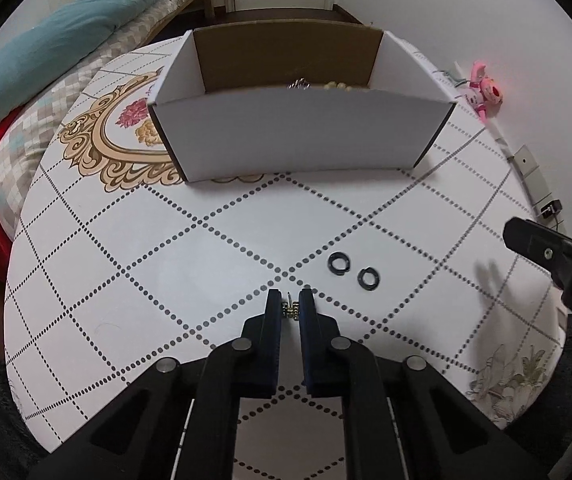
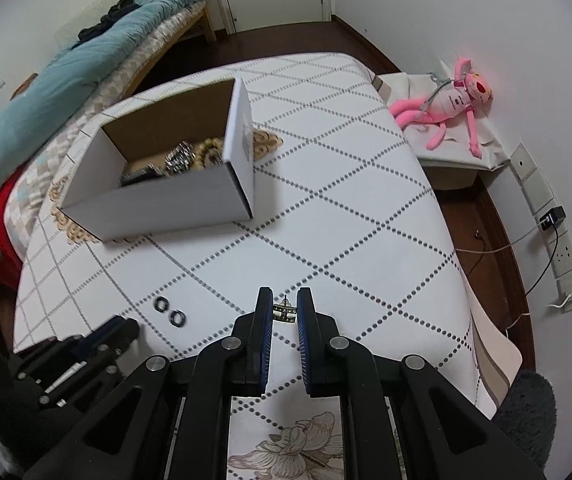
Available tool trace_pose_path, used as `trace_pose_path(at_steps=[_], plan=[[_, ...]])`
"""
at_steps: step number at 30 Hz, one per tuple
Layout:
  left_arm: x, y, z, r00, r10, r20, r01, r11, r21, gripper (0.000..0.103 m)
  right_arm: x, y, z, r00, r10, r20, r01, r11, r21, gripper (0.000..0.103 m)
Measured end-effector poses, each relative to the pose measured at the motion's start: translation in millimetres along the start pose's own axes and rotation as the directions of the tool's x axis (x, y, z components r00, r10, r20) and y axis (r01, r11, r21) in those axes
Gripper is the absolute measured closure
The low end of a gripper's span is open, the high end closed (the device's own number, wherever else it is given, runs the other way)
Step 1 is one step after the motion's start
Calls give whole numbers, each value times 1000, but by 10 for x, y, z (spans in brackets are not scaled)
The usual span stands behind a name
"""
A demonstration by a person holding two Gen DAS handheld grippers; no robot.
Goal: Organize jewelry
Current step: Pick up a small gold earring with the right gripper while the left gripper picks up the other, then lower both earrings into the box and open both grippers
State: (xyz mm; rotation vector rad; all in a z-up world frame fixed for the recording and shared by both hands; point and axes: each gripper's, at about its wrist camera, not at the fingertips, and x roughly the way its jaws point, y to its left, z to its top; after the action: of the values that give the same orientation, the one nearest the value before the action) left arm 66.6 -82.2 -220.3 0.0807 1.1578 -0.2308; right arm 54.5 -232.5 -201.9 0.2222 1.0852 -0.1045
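Observation:
My left gripper [image 1: 290, 309] is shut on a small gold earring [image 1: 291, 309], held just above the tablecloth. My right gripper [image 2: 285, 313] is shut on a similar gold earring [image 2: 285, 313] with a post sticking up. Two black rings [image 1: 339, 263] [image 1: 369, 279] lie side by side on the cloth, right of the left gripper; they also show in the right wrist view [image 2: 162, 305] [image 2: 177, 318]. An open white cardboard box [image 1: 298, 136] stands farther back and holds several jewelry pieces [image 2: 182, 158]. The right gripper shows at the right edge of the left view [image 1: 554, 256].
The table [image 2: 366, 200] has a white cloth with dotted diamond lines. A bed with a teal blanket [image 2: 86, 72] lies to the left. A pink plush toy [image 2: 450, 108] sits on a low stand at right, near wall sockets and cables [image 2: 550, 216].

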Motion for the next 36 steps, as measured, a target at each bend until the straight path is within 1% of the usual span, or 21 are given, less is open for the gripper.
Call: trace_pose_path(at_steps=[2, 5, 7, 9, 10, 12, 13, 16, 19, 21, 23, 25, 26, 28, 29, 30, 32, 33, 34, 35, 36], plan=[[-104, 5, 50, 1000, -21, 14, 21, 1000, -5, 97, -84, 20, 61, 1000, 22, 13, -22, 1000, 4, 90], [-359, 29, 238, 996, -60, 61, 61, 998, -15, 97, -225, 48, 223, 997, 65, 40, -65, 998, 11, 90], [-550, 75, 447, 991, -95, 99, 98, 995, -30, 97, -299, 68, 376, 994, 93, 57, -94, 995, 15, 90], [-679, 163, 680, 984, -117, 132, 123, 992, -37, 97, -345, 114, 599, 990, 119, 76, -120, 993, 6, 90], [-723, 198, 810, 982, -124, 143, 131, 991, -35, 97, -346, 141, 685, 989, 128, 78, -129, 992, 0, 90], [-752, 266, 1050, 980, -107, 166, 113, 993, -22, 97, -320, 206, 904, 986, 146, 82, -146, 989, -11, 90], [-737, 279, 1123, 981, -100, 165, 104, 994, -15, 97, -283, 245, 1015, 986, 151, 77, -149, 989, -22, 90], [-576, 414, 1425, 987, -82, 135, 86, 996, -24, 97, -107, 341, 1312, 985, 170, 40, -169, 985, -37, 90], [-397, 508, 1581, 993, -78, 90, 81, 996, -31, 97, 113, 426, 1538, 984, 176, -9, -176, 983, -46, 90], [-283, 563, 1659, 995, -80, 54, 82, 996, -31, 97, 280, 479, 1653, 982, 178, -61, -181, 982, -59, 90], [-209, 608, 1705, 995, -90, 31, 92, 995, -47, 95, 399, 482, 1714, 980, 175, -89, -181, 981, -63, 90], [-140, 617, 1754, 998, -68, 1, 68, 996, -56, 94, 526, 495, 1753, 976, 168, -136, -178, 982, -69, 90], [-107, 636, 1778, 998, -61, -16, 60, 996, -66, 94, 581, 495, 1771, 974, 170, -152, -181, 981, -64, 89], [-60, 671, 1813, 998, -53, -32, 50, 996, -79, 92, 647, 506, 1781, 973, 149, -174, -164, 983, -80, 89], [-42, 687, 1827, 998, -44, -40, 40, 996, -85, 92, 665, 507, 1791, 974, 141, -180, -158, 984, -84, 84], [-29, 704, 1839, 998, -29, -47, 25, 996, -90, 90, 669, 505, 1799, 975, 131, -180, -148, 985, -85, 73], [-26, 726, 1861, 999, 6, -49, -11, 996, -90, 76, 654, 504, 1821, 979, 118, -167, -134, 987, -91, 62], [-33, 745, 1868, 999, 24, -46, -28, 995, -93, 54, 638, 502, 1829, 981, 108, -162, -125, 988, -95, 59], [-48, 761, 1870, 998, 38, -40, -41, 995, -96, 35, 616, 498, 1837, 983, 97, -154, -113, 989, -98, 58], [-88, 781, 1862, 999, 51, -18, -53, 993, -103, 31, 596, 501, 1843, 986, 82, -147, -98, 989, -107, 55], [-112, 792, 1859, 998, 66, -7, -66, 992, -104, 31, 575, 505, 1845, 988, 64, -138, -80, 990, -118, 50]])
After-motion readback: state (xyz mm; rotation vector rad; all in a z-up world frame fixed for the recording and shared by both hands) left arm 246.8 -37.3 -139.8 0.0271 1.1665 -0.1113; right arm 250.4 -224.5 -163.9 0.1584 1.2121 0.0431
